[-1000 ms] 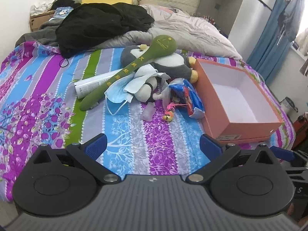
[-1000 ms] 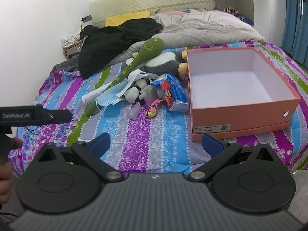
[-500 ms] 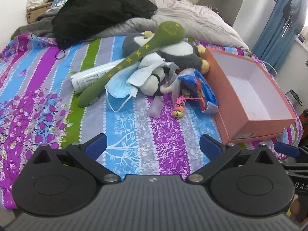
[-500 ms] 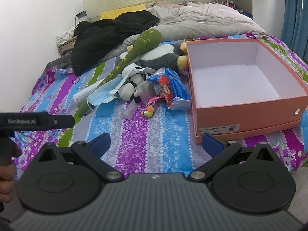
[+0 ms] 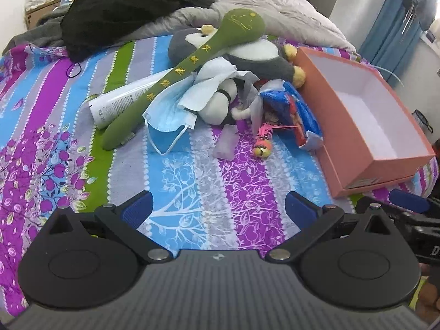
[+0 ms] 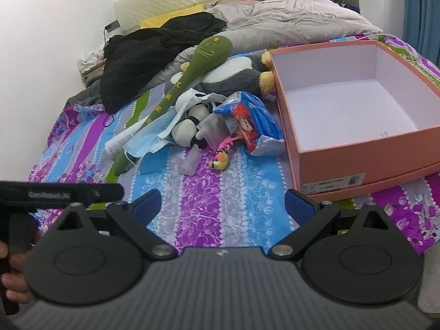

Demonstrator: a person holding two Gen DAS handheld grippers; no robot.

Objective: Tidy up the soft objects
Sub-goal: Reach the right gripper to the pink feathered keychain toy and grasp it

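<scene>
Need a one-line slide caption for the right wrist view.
Open right gripper faces a toy pile beside an empty orange box on the striped bedspread.

left claw [image 5: 218,209]: black, ribbed grey housing | 2 blue pads | silver screws

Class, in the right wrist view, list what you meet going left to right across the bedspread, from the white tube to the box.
white tube → blue face mask → small black-and-white plush → blue snack packet → orange box

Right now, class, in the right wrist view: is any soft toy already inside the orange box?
No. The orange box shows only its bare white interior, while the penguin plush lies outside on the bed beside it.
</scene>
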